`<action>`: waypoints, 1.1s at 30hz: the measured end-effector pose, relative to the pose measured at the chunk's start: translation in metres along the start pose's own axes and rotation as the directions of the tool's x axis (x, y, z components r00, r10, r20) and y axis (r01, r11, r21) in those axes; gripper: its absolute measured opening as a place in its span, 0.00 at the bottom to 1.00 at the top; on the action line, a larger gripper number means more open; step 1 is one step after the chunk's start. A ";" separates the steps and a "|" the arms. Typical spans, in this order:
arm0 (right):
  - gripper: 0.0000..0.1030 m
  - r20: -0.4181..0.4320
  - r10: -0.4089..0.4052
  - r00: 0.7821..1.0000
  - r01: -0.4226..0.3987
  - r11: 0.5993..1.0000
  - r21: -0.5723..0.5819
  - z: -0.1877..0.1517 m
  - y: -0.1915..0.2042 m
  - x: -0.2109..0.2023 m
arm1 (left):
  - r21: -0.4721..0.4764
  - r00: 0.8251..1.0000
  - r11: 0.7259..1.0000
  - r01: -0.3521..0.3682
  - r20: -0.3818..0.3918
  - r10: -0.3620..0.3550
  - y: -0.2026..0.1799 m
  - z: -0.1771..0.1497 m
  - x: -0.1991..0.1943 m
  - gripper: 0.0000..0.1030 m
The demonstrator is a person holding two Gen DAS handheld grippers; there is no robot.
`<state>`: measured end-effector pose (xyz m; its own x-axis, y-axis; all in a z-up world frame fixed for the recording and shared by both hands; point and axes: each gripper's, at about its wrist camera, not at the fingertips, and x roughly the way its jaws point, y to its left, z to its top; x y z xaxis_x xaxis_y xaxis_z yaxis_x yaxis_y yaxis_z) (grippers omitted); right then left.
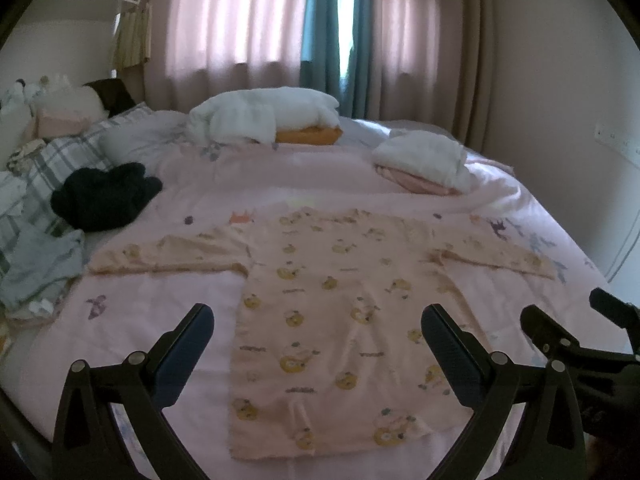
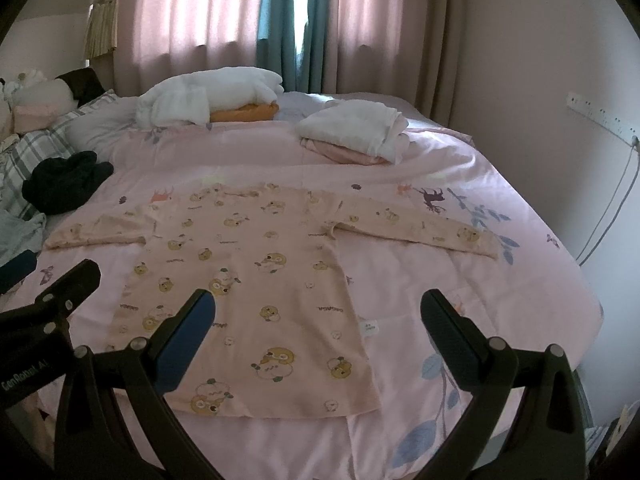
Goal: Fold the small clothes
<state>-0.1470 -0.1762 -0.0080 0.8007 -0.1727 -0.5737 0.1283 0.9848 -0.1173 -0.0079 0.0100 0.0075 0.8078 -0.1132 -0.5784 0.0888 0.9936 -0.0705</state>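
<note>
A small peach long-sleeved shirt with a bear print lies flat on the pink bed cover, both sleeves spread out sideways, hem toward me. My left gripper hovers open above the shirt's lower half, holding nothing. In the right wrist view the same shirt lies spread, and my right gripper stands open over its lower right part, also with nothing in it. The right gripper shows at the right edge of the left wrist view, the left gripper at the left edge of the right wrist view.
A dark garment lies at the left of the bed, with crumpled bluish cloth nearer. Folded white piles sit at the far side. Plaid pillow at left. Curtains behind; a wall and cable on the right.
</note>
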 end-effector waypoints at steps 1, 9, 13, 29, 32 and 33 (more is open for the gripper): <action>1.00 -0.001 0.001 1.000 -0.001 1.000 0.000 -0.001 0.000 0.001 | -0.001 1.000 1.000 0.001 -0.005 -0.001 0.000 0.000 0.000 1.00; 1.00 -0.041 0.017 0.999 -0.016 1.000 0.011 -0.003 -0.004 0.020 | -0.050 0.997 0.998 0.036 -0.064 -0.040 0.012 -0.008 0.033 1.00; 1.00 -0.080 0.026 0.996 -0.024 0.999 0.037 -0.008 -0.016 0.042 | -0.135 0.984 0.990 0.044 -0.167 -0.067 0.031 -0.019 0.065 1.00; 0.97 -0.256 0.083 0.963 0.066 0.849 0.525 -0.011 -0.280 0.197 | -0.646 0.837 0.733 0.212 -0.267 -0.477 0.139 -0.058 0.159 0.80; 0.97 -0.227 0.130 0.965 0.058 0.737 0.673 -0.021 -0.328 0.210 | -0.702 0.749 0.644 0.305 -0.241 -0.618 0.127 -0.067 0.164 0.55; 0.96 -0.206 0.152 0.967 0.045 0.691 0.722 -0.025 -0.342 0.214 | -0.703 0.735 0.640 0.310 -0.250 -0.630 0.122 -0.070 0.168 0.48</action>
<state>-0.0343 -0.5503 -0.1109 0.6727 -0.0214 -0.7396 0.5474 0.6870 0.4779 0.0974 0.1119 -0.1553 0.3925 -0.7107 -0.5838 -0.1025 0.5969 -0.7957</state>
